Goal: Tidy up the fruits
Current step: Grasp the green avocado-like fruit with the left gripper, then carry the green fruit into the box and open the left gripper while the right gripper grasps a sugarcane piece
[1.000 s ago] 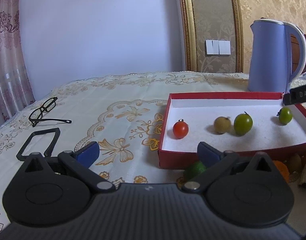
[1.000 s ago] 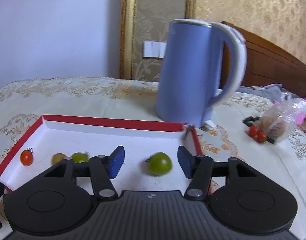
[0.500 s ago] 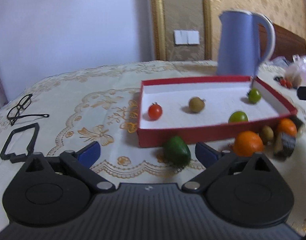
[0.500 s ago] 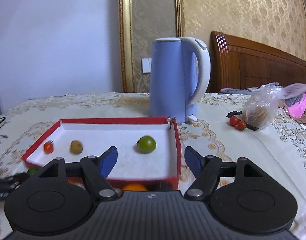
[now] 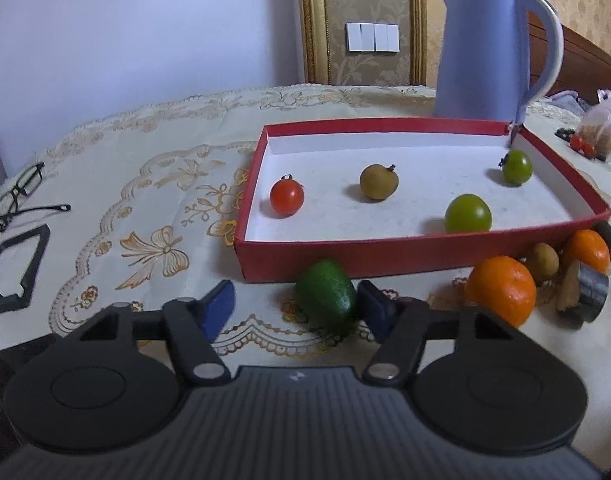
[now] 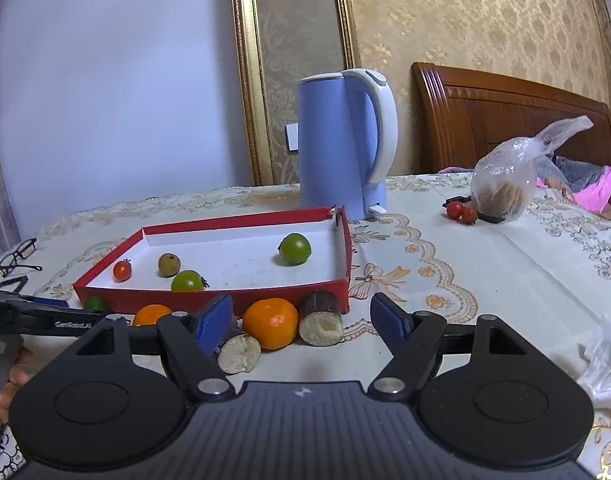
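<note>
A red box holds a red tomato, a brown longan and two green tomatoes. In front of it lie a green oval fruit, two oranges, a small brown fruit and sugarcane pieces. My left gripper is open, with the green fruit between its pads, nearer the right one. My right gripper is open and empty, facing an orange.
A blue kettle stands behind the box. Glasses and a black frame lie at the left. A plastic bag and two red tomatoes sit at the right. A white bag is at the right edge.
Both grippers have pulled back from the box. The left one has closed in around the green oval fruit. One green tomato has moved toward the box's front wall.
</note>
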The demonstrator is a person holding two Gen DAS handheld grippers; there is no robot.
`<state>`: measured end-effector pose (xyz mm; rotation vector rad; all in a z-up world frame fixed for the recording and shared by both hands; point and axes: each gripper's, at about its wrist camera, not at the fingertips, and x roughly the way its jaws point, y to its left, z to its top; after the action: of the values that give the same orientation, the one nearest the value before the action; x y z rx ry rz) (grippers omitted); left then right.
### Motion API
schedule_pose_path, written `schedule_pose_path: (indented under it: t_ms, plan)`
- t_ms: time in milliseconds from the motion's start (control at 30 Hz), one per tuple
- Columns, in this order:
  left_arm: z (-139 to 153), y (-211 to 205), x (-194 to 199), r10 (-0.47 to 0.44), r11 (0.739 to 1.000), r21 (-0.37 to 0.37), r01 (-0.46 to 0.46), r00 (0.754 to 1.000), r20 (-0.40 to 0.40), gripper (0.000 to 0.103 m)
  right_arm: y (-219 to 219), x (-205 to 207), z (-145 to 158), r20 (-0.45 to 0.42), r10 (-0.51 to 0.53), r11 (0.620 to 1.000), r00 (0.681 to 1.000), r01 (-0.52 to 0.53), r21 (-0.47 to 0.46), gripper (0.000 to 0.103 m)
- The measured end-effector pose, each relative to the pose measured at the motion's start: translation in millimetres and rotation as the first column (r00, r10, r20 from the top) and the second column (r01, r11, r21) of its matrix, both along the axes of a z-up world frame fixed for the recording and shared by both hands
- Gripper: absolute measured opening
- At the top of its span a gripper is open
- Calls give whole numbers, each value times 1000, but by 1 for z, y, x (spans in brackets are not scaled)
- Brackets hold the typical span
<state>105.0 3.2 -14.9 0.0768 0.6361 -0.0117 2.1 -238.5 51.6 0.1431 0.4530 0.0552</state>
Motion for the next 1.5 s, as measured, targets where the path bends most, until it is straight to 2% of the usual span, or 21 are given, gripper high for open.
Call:
schedule_pose_path:
  t_ms: [133,233,333,500,767,967,1133,1200,1267,1433,1500]
  plan:
    - [1,4,3,-16,997,-75,15,1000,-18,42,1,-2,-2,-5,11,1000,1000,-11,10,76]
    - [2,0,1,-45,996,-80,44,999,-5,29,4,-4,-4,-9,12,1000,1000,-12,2,76]
    - [1,-1,-1,-50,996,-72,51,999,4,29,3,-4,-5,-18,4,1000,1000,-4,11,76]
    - [7,8,-9,-68,989,-131,73,997,39,29,0,-4,-4,-28,2,1000,1000,-2,15,76]
    - [26,7,-30,-56,996,-62,66,988,141,29,1,2,-7,-76,38,994,996,-45,-103,76]
    - [32,8,-35,-53,996,-59,64,985,163,29,6,6,-10,-115,140,979,984,-155,-136,76]
    - [30,6,-37,-54,997,-51,64,985,167,29,29,19,-12,-138,271,945,953,-291,-152,76]
    - [29,7,-38,-58,996,-53,67,985,164,29,36,30,-16,-165,287,935,944,-314,-167,70]
    - [27,9,-39,-56,997,-51,65,985,165,29,37,40,-19,-190,310,931,932,-338,-136,68]
    - [27,15,-38,-44,997,-58,54,986,164,29,37,46,-21,-215,333,925,918,-362,-112,65]
    - [26,16,-38,-41,997,-63,52,986,161,29,37,45,-21,-227,357,919,906,-385,-91,55]
